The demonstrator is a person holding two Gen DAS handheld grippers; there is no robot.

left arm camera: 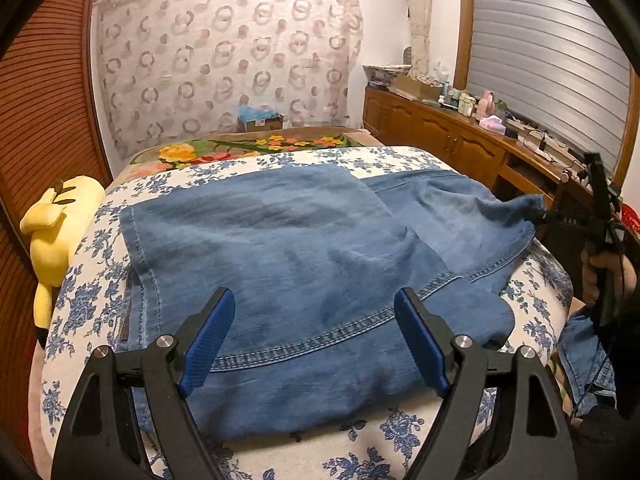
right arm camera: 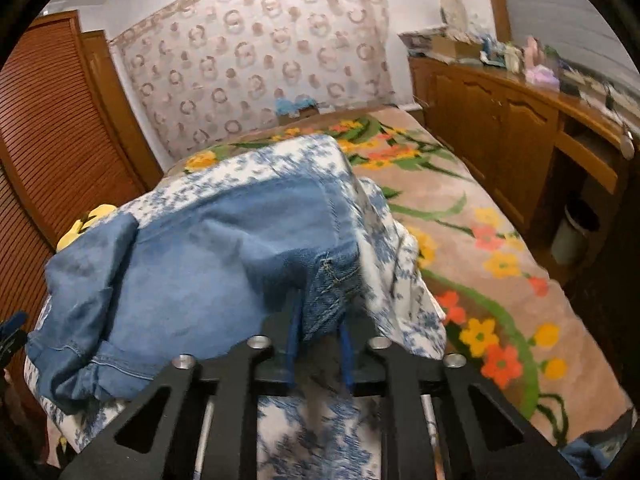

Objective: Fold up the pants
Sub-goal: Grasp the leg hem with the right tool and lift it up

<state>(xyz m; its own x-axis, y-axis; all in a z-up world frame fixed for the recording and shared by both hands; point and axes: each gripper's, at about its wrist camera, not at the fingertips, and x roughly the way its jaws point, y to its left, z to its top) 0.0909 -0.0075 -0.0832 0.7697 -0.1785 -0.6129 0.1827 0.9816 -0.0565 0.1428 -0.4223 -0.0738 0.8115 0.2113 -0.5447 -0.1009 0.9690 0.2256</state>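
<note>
Blue denim pants (left arm camera: 288, 264) lie spread over a white quilt with blue flowers (left arm camera: 100, 288). My left gripper (left arm camera: 316, 336) is open, its blue pads on either side of a stitched seam near the front of the pants, just above the cloth. My right gripper (left arm camera: 540, 216) is shut on a corner of the pants at the right and lifts it off the quilt. In the right wrist view the right gripper (right arm camera: 320, 320) pinches a seamed denim edge (right arm camera: 332, 292), and the pants (right arm camera: 192, 264) trail to the left.
A yellow plush toy (left arm camera: 56, 232) lies at the quilt's left edge. A flowered blanket (right arm camera: 460, 248) covers the bed beyond and to the right. A wooden cabinet (left arm camera: 448, 136) with bottles and clutter runs along the right. A slatted wooden door (right arm camera: 52, 132) stands left.
</note>
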